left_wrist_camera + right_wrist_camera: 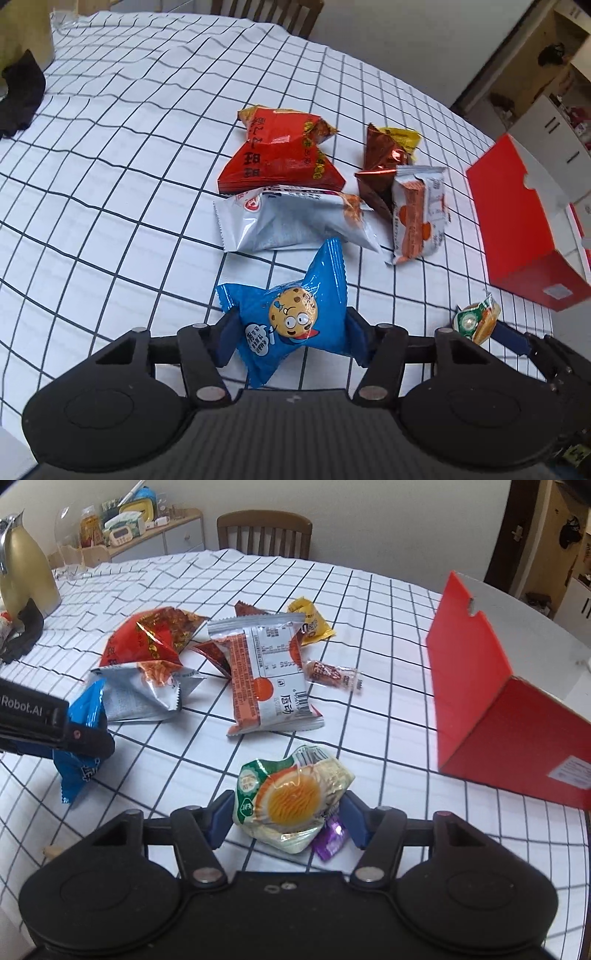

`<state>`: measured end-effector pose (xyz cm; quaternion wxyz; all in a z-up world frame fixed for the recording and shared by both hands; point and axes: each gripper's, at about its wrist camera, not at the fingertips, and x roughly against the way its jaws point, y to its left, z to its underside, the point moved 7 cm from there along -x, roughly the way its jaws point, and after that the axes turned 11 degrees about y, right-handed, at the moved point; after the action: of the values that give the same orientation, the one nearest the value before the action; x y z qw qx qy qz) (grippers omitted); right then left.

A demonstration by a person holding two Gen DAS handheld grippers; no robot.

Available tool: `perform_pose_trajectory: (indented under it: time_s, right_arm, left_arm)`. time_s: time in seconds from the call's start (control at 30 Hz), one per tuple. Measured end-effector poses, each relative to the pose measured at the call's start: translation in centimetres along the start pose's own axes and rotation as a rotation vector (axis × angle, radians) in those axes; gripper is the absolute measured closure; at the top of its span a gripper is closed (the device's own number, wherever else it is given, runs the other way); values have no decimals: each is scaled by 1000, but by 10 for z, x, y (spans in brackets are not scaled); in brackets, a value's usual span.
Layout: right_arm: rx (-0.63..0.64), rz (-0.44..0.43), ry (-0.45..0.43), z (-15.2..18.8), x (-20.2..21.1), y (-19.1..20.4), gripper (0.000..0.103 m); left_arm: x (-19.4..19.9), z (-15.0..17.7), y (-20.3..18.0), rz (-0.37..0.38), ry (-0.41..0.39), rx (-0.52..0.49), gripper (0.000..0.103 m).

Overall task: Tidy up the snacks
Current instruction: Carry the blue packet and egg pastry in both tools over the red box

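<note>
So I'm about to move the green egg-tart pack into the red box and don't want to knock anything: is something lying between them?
Nothing visible does. The green egg-tart pack sits in the right gripper, and only bare checked tablecloth lies between it and the red box. The other snacks lie to the left.

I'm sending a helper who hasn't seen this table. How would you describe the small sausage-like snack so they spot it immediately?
Start at the red box standing on the checked tablecloth. Towards the snack pile from it lies the small snack in a clear wrapper, just beside the grey-and-orange packet. It is the only see-through, stick-shaped one, much smaller than the puffy bags around it.
</note>
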<state>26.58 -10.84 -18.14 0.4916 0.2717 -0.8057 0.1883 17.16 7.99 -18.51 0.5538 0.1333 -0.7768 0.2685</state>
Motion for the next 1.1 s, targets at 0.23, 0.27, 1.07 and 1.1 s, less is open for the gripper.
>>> perform_pose_trajectory:
  time_s: [0.23, 0.27, 1.07, 1.1]
  right_arm:
    - [-54, -6, -46, 11, 39, 4, 44]
    - [-61, -7, -52, 12, 46, 4, 44]
    - [-137, 33, -175, 24, 173, -8, 44]
    - [-132, 39, -181, 22, 175, -12, 44]
  left_arm:
    - [28, 16, -12, 16, -27, -97, 45]
    - [33, 18, -14, 21, -33, -112, 45]
    - [114, 17, -118, 138, -205, -447, 45]
    - [115, 15, -125, 138, -210, -455, 45]
